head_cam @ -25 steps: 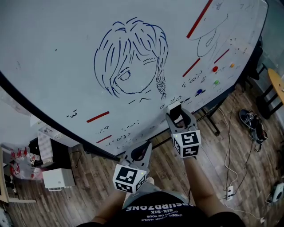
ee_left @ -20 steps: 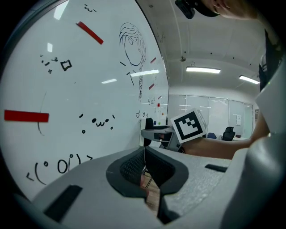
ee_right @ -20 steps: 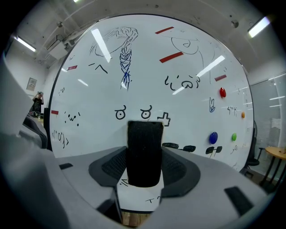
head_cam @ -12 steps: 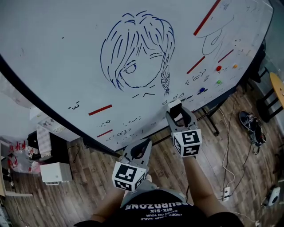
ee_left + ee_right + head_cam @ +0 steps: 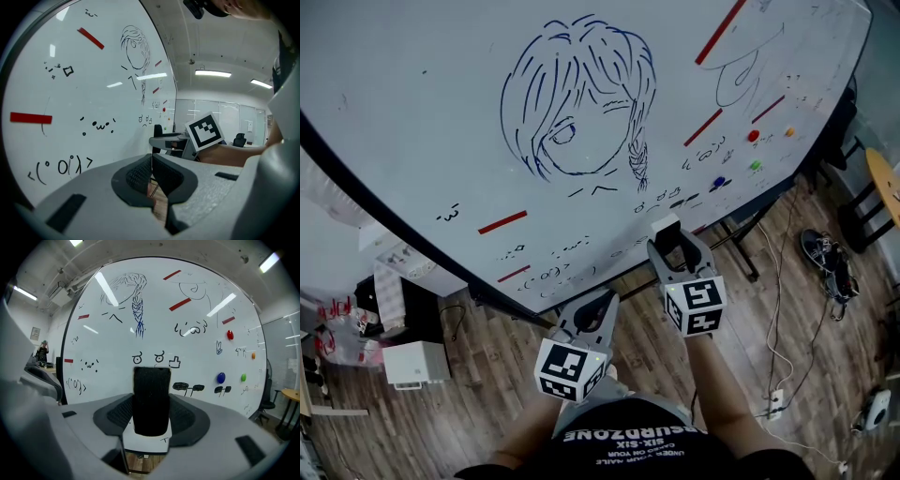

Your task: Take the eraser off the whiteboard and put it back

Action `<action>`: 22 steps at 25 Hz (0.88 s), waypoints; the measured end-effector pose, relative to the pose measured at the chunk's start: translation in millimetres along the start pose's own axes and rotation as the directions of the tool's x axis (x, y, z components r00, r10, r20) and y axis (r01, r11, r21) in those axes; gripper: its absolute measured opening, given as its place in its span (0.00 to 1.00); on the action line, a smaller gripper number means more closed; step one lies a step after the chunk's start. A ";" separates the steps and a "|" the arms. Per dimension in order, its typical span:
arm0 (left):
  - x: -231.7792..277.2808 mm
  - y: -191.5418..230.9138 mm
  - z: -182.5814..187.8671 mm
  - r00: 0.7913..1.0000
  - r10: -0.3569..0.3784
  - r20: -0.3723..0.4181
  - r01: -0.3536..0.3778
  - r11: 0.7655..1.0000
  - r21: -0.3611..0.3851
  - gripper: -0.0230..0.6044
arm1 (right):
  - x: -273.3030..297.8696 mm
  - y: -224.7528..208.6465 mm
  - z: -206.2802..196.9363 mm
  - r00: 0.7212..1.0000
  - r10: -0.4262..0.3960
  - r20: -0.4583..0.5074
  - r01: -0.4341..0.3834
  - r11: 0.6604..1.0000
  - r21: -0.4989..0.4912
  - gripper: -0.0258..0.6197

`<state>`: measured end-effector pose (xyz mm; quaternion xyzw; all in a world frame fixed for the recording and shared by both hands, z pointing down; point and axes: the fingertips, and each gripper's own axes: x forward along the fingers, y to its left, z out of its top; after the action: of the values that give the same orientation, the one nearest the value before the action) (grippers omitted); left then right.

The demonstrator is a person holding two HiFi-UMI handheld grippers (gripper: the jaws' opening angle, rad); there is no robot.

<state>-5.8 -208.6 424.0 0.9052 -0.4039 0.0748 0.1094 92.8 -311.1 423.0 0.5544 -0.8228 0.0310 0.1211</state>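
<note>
Right gripper (image 5: 151, 414) with jaws spread wide and clamped on the eraser (image 5: 151, 401), gripped on both sides. Black felt face turned toward the camera, white body showing below the felt. Eraser standing upright between the jaws, projecting past their tips toward the whiteboard (image 5: 112, 333). Contact between eraser and board not determinable from any view. Straight ahead of the right jaws: small marker faces and a thumbs-up doodle; above them, the blue braid of a drawn head (image 5: 581, 103). To the right of those jaws, on the board: red magnet (image 5: 230, 335), blue magnet (image 5: 221, 378), green magnet (image 5: 243, 378). Left gripper (image 5: 151, 176) with jaws shut pad to pad, nothing between them; wooden floor (image 5: 487, 366) visible through the gap beneath. Whiteboard to the left of the left jaws, carrying red strips (image 5: 30, 117) and marker doodles. Right gripper's marker cube (image 5: 204, 131) ahead and to the right of the left jaws. In the head view, left gripper lower and nearer the person than the right, below the board's bottom edge.
</note>
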 end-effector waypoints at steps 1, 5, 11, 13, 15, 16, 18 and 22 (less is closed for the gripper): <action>-0.2 -1.8 0.1 1.000 -0.001 0.001 0.001 1.000 0.001 0.04 | -3.5 0.3 0.6 1.000 0.002 0.002 -0.002 1.000 0.003 0.38; -1.7 -8.1 -0.2 1.000 -0.004 0.003 0.004 1.000 0.003 0.04 | -17.9 0.5 4.3 1.000 0.003 0.017 -0.003 1.000 0.013 0.38; -4.7 -16.6 -1.4 1.000 -0.004 0.005 0.004 1.000 0.007 0.04 | -39.1 1.5 10.6 0.999 0.008 0.037 -0.009 1.000 0.019 0.38; -6.1 -19.6 -0.5 1.000 -0.006 0.008 0.006 1.000 0.008 0.04 | -46.7 3.5 12.1 0.999 0.013 0.040 -0.014 1.000 0.023 0.38; -7.6 -22.3 -0.3 1.000 -0.007 0.010 0.007 1.000 0.012 0.04 | -54.9 6.2 13.7 0.999 0.019 0.046 -0.020 0.999 0.024 0.38; -8.3 -23.5 -0.5 1.000 -0.006 0.009 0.006 1.000 0.014 0.04 | -59.0 7.5 14.4 0.999 0.022 0.048 -0.023 0.999 0.025 0.38; -9.8 -25.9 -1.2 1.000 -0.004 0.009 0.004 1.000 0.016 0.04 | -67.4 9.8 15.5 0.998 0.028 0.052 -0.029 0.999 0.027 0.38; -13.9 -32.4 -2.5 1.000 -0.003 0.007 0.003 1.000 0.019 0.04 | -84.4 14.2 17.4 0.997 0.038 0.063 -0.040 0.999 0.031 0.38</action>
<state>9.2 -177.0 418.8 0.9070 -0.4021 0.0751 0.0996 106.9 -232.5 387.6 0.5408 -0.8363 0.0295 0.0859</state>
